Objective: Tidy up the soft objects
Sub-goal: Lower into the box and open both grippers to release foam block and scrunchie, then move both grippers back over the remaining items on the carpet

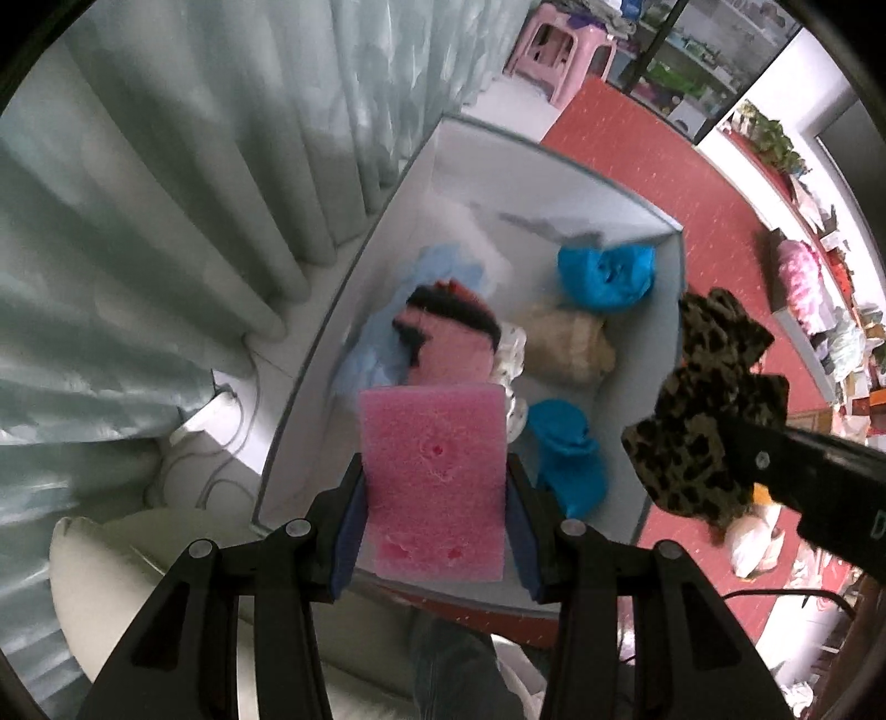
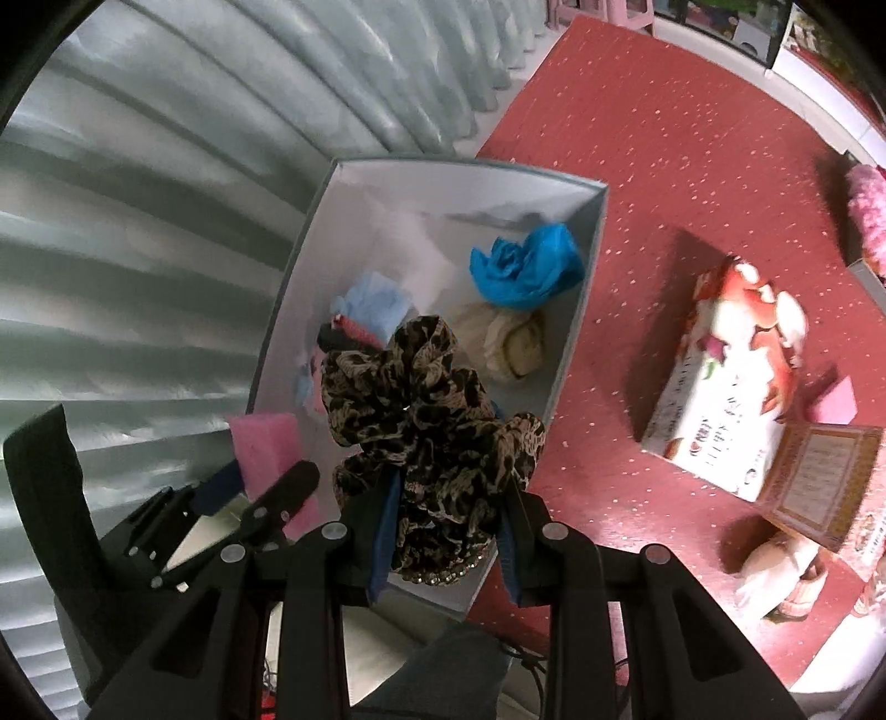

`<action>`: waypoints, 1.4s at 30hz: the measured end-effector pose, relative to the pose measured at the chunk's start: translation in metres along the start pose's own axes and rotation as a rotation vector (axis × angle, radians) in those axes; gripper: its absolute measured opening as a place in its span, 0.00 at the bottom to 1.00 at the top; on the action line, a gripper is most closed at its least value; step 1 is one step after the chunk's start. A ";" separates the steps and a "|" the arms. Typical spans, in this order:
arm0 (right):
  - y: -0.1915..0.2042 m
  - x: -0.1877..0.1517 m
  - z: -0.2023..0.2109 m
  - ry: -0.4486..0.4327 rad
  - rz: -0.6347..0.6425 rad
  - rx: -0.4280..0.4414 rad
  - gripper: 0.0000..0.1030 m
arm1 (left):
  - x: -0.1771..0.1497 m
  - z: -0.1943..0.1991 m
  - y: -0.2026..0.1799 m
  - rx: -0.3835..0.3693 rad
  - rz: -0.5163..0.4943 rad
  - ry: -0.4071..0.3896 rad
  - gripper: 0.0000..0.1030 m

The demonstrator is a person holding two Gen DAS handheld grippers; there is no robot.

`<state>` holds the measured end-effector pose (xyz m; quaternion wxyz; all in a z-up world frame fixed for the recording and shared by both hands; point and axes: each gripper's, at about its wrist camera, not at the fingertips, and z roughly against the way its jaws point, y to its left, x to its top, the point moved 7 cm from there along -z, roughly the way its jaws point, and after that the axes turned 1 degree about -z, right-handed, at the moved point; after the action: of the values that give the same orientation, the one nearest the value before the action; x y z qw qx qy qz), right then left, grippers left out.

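Observation:
My left gripper is shut on a pink sponge and holds it above the near end of a grey open box. My right gripper is shut on a leopard-print scrunchie, held over the same box; the scrunchie also shows in the left wrist view. The pink sponge shows in the right wrist view. In the box lie two blue crumpled pieces, a beige bundle, a pink and black item and a light blue cloth.
The box stands on a red table beside a pale curtain. A printed tissue box, a small pink block and a white bundle lie on the table to the right. A pink stool stands far back.

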<state>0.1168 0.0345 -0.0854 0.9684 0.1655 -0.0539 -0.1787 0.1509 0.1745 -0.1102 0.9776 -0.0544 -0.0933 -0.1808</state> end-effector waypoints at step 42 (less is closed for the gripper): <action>-0.035 0.023 0.039 -0.113 -0.104 0.103 0.99 | 0.013 0.000 -0.038 -0.046 -0.138 0.012 1.00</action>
<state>0.1206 -0.0171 -0.0594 0.9435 0.2071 -0.1088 -0.2347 0.1490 0.1348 -0.1047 0.9618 -0.0691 -0.0868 -0.2503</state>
